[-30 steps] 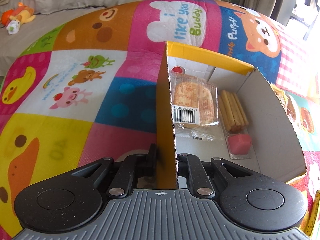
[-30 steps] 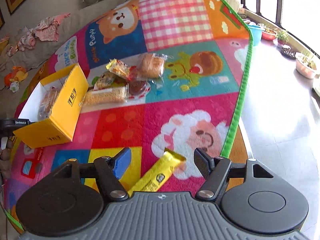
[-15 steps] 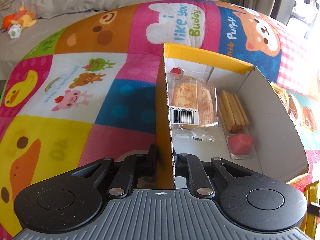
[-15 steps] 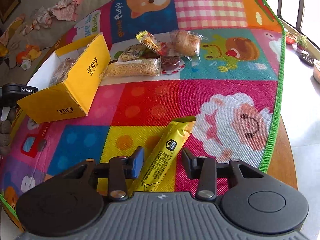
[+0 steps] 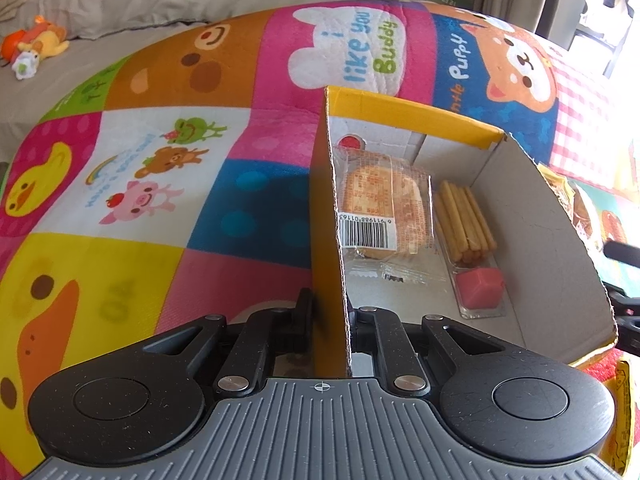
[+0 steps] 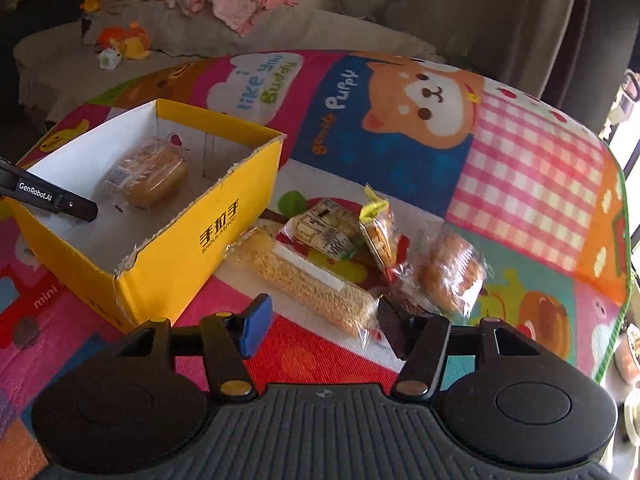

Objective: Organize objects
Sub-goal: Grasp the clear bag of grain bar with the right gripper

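My left gripper (image 5: 329, 312) is shut on the near wall of the yellow cardboard box (image 5: 326, 248), also seen in the right wrist view (image 6: 208, 236). Inside lie a wrapped cracker pack (image 5: 380, 204), biscuit sticks (image 5: 464, 220) and a pink cube (image 5: 480, 290). My right gripper (image 6: 320, 326) is open and empty, just in front of a long wrapped grain bar (image 6: 304, 280). Beyond it lie a printed snack pack (image 6: 324, 230), a small yellow packet (image 6: 378, 228) and a wrapped bun (image 6: 452, 272). The left gripper's finger (image 6: 48, 198) shows at the box's left wall.
Everything rests on a colourful cartoon mat (image 6: 520, 168) on a round table. A yellow stick packet (image 5: 622, 412) lies by the box's right corner. A sofa with clothes and a plush toy (image 6: 124, 42) stands behind. The mat's green edge (image 6: 624, 280) marks the table's right side.
My right gripper let go of the yellow stick packet, opened wide and swung toward the snack pile beside the box. My left gripper kept its hold on the box wall.
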Demonstrator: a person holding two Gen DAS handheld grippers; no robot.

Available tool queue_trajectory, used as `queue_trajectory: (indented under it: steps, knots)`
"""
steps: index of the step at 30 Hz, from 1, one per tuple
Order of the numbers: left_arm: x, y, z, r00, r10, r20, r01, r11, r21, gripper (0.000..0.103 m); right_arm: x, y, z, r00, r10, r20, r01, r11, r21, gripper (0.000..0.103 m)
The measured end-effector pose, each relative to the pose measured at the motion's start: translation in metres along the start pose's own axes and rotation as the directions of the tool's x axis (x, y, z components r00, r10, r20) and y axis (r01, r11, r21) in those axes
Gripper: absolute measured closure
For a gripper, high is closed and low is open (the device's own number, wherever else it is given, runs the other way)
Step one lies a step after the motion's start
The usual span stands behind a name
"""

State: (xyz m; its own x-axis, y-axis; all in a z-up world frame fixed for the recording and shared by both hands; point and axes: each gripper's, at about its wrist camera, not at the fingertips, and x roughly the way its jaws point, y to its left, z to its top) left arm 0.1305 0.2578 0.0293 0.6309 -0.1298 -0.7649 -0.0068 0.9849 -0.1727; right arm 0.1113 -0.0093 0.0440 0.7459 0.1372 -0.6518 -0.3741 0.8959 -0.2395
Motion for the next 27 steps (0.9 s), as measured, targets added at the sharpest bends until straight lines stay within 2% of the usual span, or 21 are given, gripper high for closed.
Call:
queue_trajectory:
  steps: [3,6,10,13,15,19,21,24,27]
  knots:
    - [0.0,0.002,0.0,1.0,-0.01,-0.002,0.01,1.0,-0.008,0.09,0.024,0.004,0.009,1.0,0.022,-0.001,-0.022,0.996,-0.084,0.037]
    - [0.001,0.005,0.001,1.0,-0.022,-0.003,0.022,1.0,-0.016,0.09,0.048,0.0,0.009,0.997,0.06,-0.054,-0.066,0.992,-0.108,0.036]
    - [0.001,0.005,0.0,1.0,-0.025,-0.001,0.024,1.0,-0.018,0.09,0.047,-0.016,0.004,0.992,0.116,-0.059,-0.116,0.993,0.006,0.036]
    - [0.0,0.005,0.0,1.0,-0.03,0.001,0.03,0.999,-0.019,0.09,0.03,-0.028,-0.004,0.978,0.193,-0.082,-0.182,0.975,0.124,0.038]
    - [0.0,0.006,0.0,0.999,-0.035,0.001,0.035,0.999,-0.022,0.09,0.012,-0.028,-0.014,0.971,0.225,-0.086,-0.211,0.967,0.143,0.039]
    - [0.0,0.006,0.0,0.999,-0.036,0.002,0.036,0.999,-0.021,0.09,-0.029,-0.015,-0.035,0.989,0.114,-0.094,-0.105,0.99,0.094,0.038]
    - [0.0,0.006,0.0,0.999,-0.037,0.004,0.037,0.999,-0.02,0.09,-0.046,-0.014,-0.044,0.992,0.084,-0.094,-0.074,0.992,0.1,0.037]
    - [0.0,0.006,0.0,0.999,-0.037,0.003,0.037,0.999,-0.021,0.09,-0.065,-0.017,-0.06,0.992,0.075,-0.104,-0.058,0.986,0.154,0.035]
    - [0.0,0.005,0.0,0.999,-0.035,0.001,0.035,0.999,-0.02,0.09,-0.066,-0.021,-0.073,0.988,0.068,-0.137,-0.04,0.979,0.199,0.035]
